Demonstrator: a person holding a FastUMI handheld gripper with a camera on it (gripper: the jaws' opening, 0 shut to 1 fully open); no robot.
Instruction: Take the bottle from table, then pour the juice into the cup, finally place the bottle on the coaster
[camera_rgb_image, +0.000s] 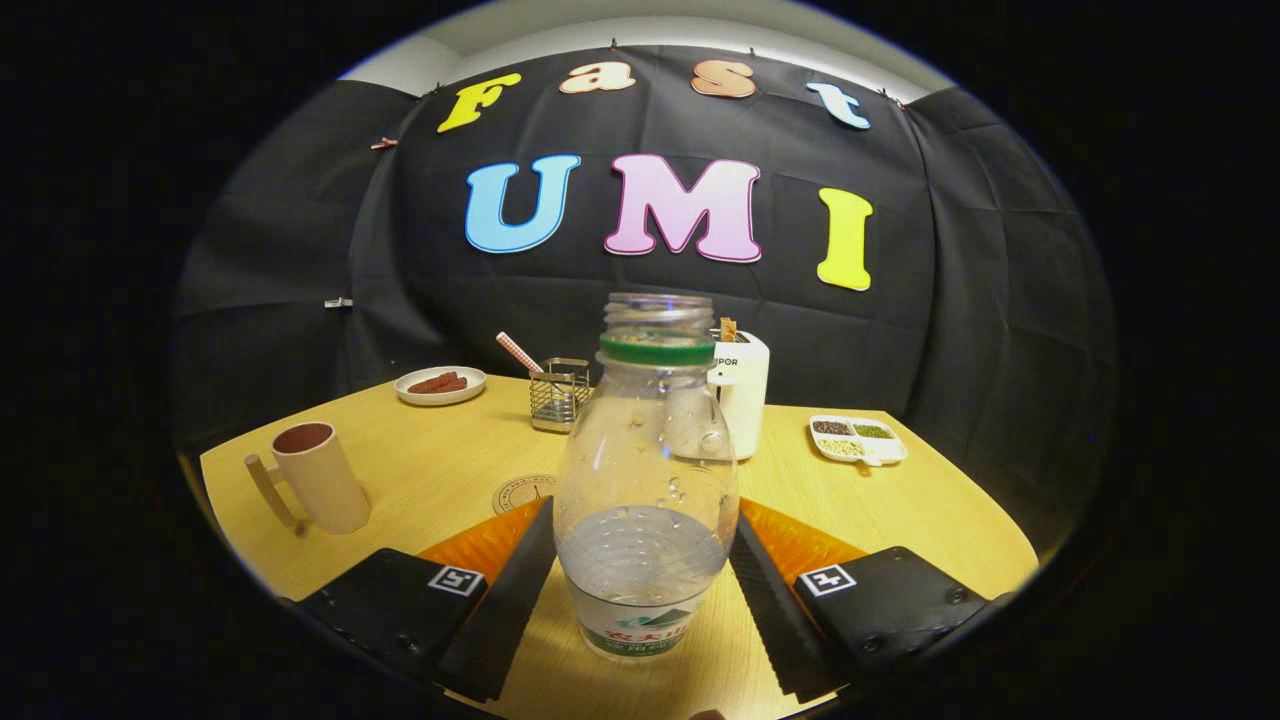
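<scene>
A clear plastic bottle (645, 470) with no cap, a green neck ring and a little clear liquid in its lower part stands upright between my fingers. My gripper (645, 525) is shut on it, with both fingers pressing on its sides at liquid level. A beige cup (320, 478) with a handle and a dark inside stands on the table to the left, beyond the left finger. A round coaster (520, 492) lies just ahead of the left finger, partly hidden by that finger and the bottle.
The wooden table (440, 470) ends at the black cloth wall. At the back stand a plate of red sausages (440, 385), a wire basket (560, 392) with a straw, a white toaster (742, 405) behind the bottle, and a divided tray of beans (857, 438).
</scene>
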